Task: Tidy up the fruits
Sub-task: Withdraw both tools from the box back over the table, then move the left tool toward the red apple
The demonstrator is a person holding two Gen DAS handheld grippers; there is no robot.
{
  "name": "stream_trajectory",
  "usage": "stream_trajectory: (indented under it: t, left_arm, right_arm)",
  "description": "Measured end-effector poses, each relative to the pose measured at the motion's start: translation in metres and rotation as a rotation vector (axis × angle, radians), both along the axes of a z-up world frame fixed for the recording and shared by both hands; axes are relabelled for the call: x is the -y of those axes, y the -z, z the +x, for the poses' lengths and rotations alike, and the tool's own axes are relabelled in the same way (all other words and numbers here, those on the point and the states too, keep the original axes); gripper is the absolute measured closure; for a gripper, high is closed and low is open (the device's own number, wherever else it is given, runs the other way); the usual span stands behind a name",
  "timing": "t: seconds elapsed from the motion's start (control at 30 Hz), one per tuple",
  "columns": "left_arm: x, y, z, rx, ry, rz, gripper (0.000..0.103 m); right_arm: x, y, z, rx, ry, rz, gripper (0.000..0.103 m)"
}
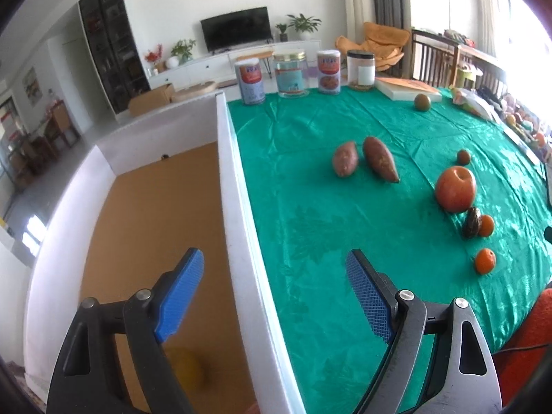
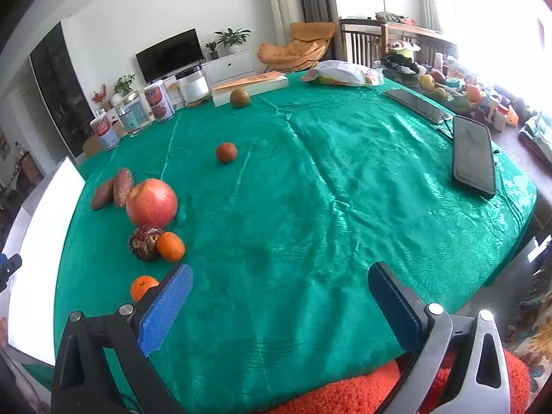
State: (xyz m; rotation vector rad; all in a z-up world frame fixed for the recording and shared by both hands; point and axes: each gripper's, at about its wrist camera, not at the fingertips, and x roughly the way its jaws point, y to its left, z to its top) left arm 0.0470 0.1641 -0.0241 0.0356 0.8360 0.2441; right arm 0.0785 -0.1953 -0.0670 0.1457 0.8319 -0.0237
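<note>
A living room with a television on a white cabinet is seen behind a table covered by a green cloth. At the table's edge a white-walled box with a brown floor is placed, and a blurred yellow fruit is seen inside it (partly hidden by the left gripper's finger). The left gripper is held wide and empty above the box wall. The right gripper is spread wide over the cloth, with nothing between its pads. On the cloth are laid two sweet potatoes, a red apple, a dark scaly fruit touching a small orange, and another orange just beside the right gripper's left finger.
</note>
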Motion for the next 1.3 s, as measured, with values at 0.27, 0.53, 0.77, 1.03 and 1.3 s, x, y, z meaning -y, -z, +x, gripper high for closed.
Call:
stream_trajectory:
  t: [0.27, 0.53, 0.77, 1.03, 1.3]
  left_arm:
    - [-0.001, 0.002, -0.006, -0.009, 0.005, 0.008, 0.017]
    - [-0.006, 0.003, -0.017, -0.024, -0.009, 0.005, 0.017]
    - [-0.001, -0.016, -0.028, 0.083, -0.068, 0.046, 0.017]
    - [0.057, -0.067, -0.057, 0.367, 0.054, 0.028, 0.009]
    - [0.097, 0.002, 0.000, 0.110, 0.139, -0.230, 0.008]
  right_arm:
    - [-0.005, 0.006, 0.003, -0.003, 0.044, -0.042, 0.002]
    - [-0.004, 0.007, 0.002, -0.002, 0.049, -0.049, 0.002]
    - [-0.003, 0.006, -0.001, 0.005, 0.056, -0.048, 0.002]
    - [-0.004, 0.005, -0.002, 0.009, 0.057, -0.054, 0.002]
    - [0.000, 0.005, -0.005, 0.019, 0.050, -0.026, 0.002]
